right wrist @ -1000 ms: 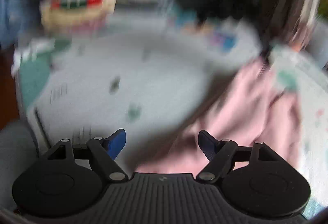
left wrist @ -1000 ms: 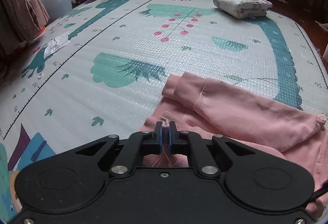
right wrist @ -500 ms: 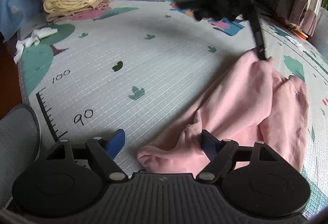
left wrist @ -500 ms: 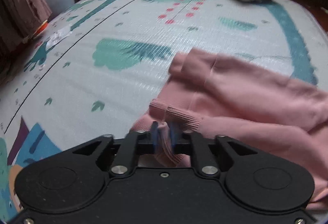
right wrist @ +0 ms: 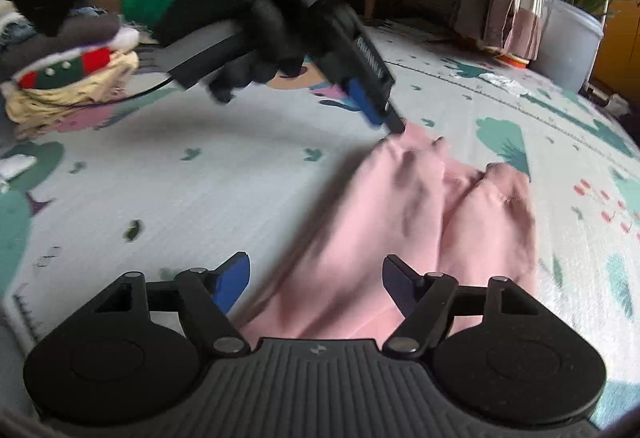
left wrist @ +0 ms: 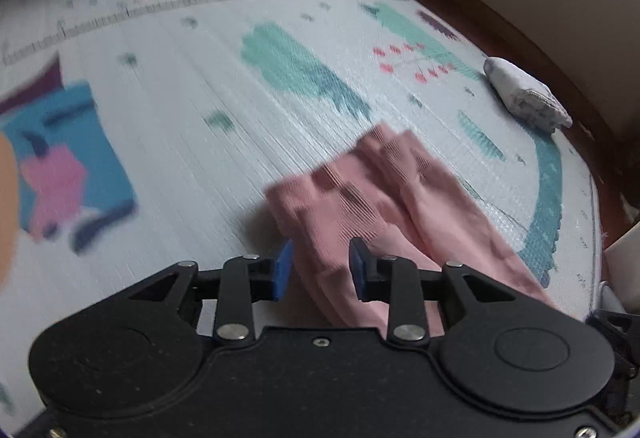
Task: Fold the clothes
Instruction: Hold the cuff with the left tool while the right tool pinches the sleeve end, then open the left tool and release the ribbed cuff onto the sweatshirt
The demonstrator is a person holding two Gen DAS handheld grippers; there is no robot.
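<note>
A pink garment [left wrist: 384,197] lies folded lengthwise on the patterned play mat [left wrist: 200,97]; it also shows in the right wrist view [right wrist: 400,230]. My left gripper [left wrist: 320,270] is open, its blue pads on either side of the garment's near end. In the right wrist view the left gripper [right wrist: 384,117] hangs over the garment's far end, held by a black-gloved hand [right wrist: 240,17]. My right gripper [right wrist: 316,282] is open just above the near end of the garment.
A folded white cloth [left wrist: 524,97] lies near the mat's far right edge. A stack of folded clothes [right wrist: 68,77] sits at the mat's far left in the right wrist view. A white plant bucket [right wrist: 568,37] stands beyond the mat.
My left gripper has let go of the pink garment and opened, and its view has swung left. My right gripper stays open and has moved closer over the garment.
</note>
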